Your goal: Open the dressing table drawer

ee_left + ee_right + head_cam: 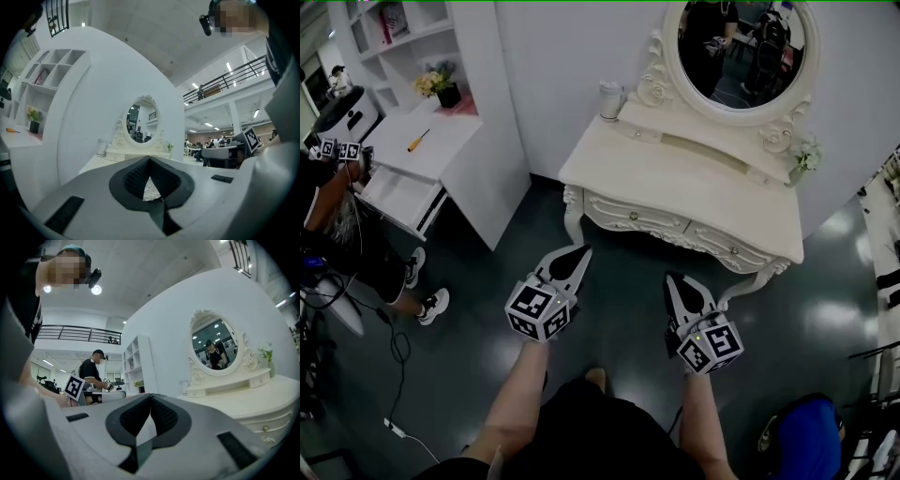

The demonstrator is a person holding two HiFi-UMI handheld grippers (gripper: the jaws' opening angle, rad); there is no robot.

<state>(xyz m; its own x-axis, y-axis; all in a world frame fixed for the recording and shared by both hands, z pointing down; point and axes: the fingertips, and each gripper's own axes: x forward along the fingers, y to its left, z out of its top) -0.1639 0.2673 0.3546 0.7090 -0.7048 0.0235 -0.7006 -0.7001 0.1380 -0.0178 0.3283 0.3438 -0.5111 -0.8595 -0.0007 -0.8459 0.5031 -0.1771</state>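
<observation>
Left tongs (580,250), right tongs (672,278) before table (675,180)

Closed, empty right gripper (150,396) near the dressing table (243,402)

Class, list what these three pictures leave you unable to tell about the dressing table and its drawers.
Head view: what the shut drawers of the dressing table hold.
Head view: how the knobs are shaped; too small.
Left gripper view: the drawers; the left gripper's own body covers nearly all of them.
Right gripper view: most of the drawer fronts; the right gripper's own body and the picture's edge hide them.
</observation>
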